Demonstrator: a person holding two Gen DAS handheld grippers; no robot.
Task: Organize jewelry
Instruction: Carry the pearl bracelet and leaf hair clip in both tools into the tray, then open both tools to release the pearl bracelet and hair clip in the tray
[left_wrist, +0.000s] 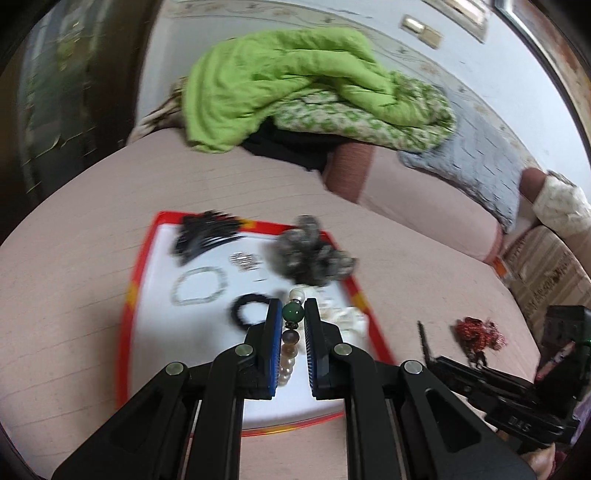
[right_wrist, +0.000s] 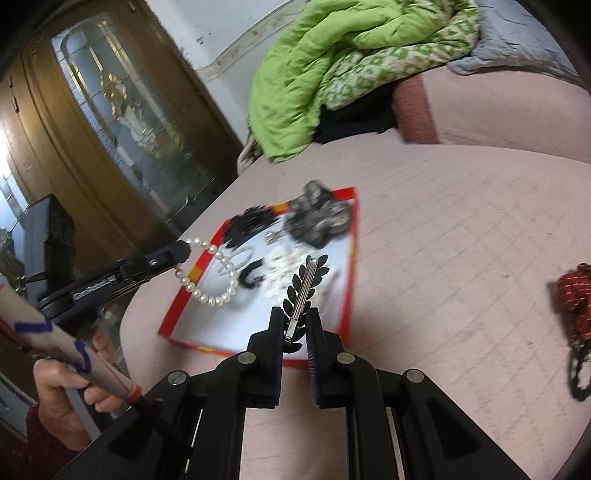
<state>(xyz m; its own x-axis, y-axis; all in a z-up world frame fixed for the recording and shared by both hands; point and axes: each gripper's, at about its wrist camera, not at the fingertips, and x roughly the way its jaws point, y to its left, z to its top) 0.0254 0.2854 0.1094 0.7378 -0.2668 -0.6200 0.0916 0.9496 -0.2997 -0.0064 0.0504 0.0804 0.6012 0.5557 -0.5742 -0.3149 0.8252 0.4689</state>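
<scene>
The left gripper (left_wrist: 291, 314) has its jaws drawn narrow around a pearl bracelet (left_wrist: 290, 354) with a green bead, which hangs from the fingers above the red-edged tray (left_wrist: 127, 295) on the pink bed (left_wrist: 74, 258). The right gripper (right_wrist: 295, 325) is likewise nearly closed, pinching a black leaf-shaped hair clip (right_wrist: 304, 291) over the tray's near edge. A red beaded piece (right_wrist: 574, 302) lies on the bed well apart from the tray.
</scene>
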